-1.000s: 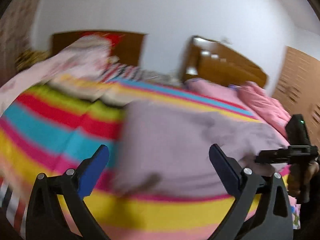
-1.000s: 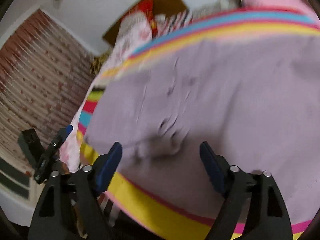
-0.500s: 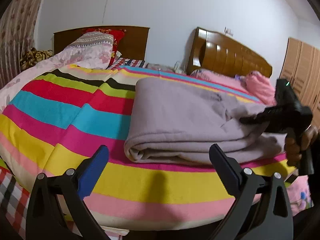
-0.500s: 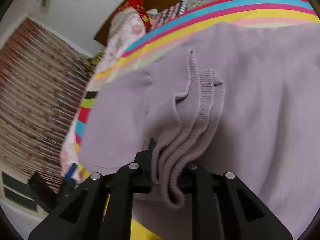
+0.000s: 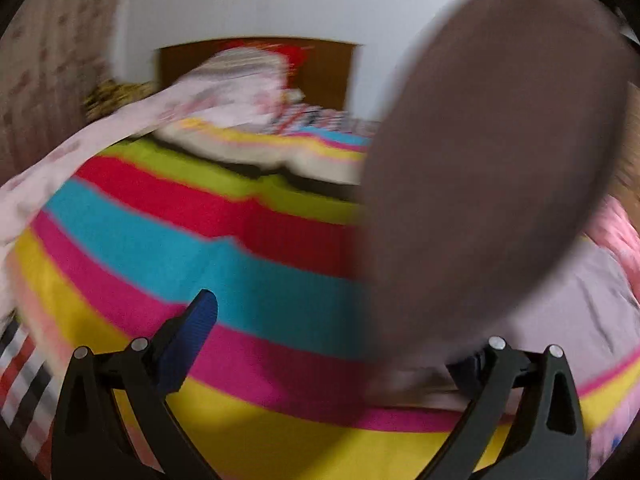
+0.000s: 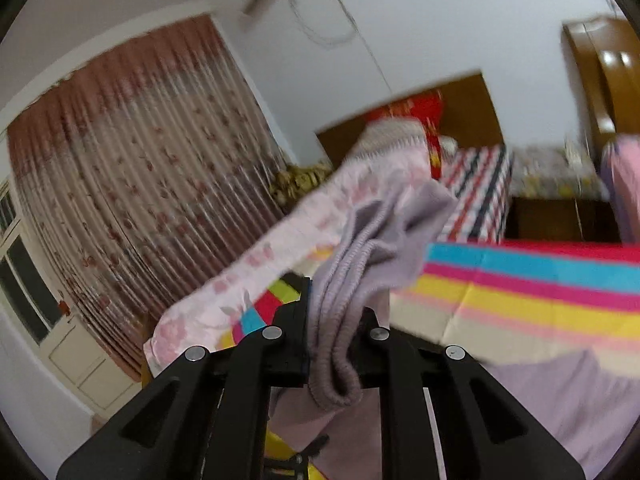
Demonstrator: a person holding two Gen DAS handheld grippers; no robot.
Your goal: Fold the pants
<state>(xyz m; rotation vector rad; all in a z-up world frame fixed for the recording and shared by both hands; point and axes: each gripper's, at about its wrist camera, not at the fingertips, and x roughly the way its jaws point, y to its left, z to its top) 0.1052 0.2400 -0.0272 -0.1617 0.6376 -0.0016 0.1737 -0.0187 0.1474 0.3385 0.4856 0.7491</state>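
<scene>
Now lifting off the bed (image 5: 200,248): half a second ago lying as a thick lilac bundle on the striped cover, the pants (image 6: 384,232) rising above it at one end, with the ribbed hem bunched and dangling in front of the right gripper (image 6: 336,344). Keeping the right jaws clenched on that ribbed edge, just as half a second ago, several layers pinched together and a rolled loop drooping below the grip. Hanging open on the other side, the left gripper (image 5: 332,340) holding nothing, jaws spread wide above the near edge of the bed, the blue pad on one finger (image 5: 200,320) showing plainly and the other finger partly hidden behind cloth. Sweeping close across the left camera as a dark, blurred sheet (image 5: 492,168), most likely the raised part of the garment passing in shadow, though too smeared to tell for sure. Leaving the remainder of the lilac fabric (image 5: 580,312) spread on the bed, toward its far right side from the left view. Probably meaning a fresh fold in progress, one end being carried up and over the part lying flat, rather than a finished stack. Looking soft, thick and knitted, pale lilac, limp enough to sag wherever unsupported, so likely needing the free jaws on a second corner for an even edge.
</scene>
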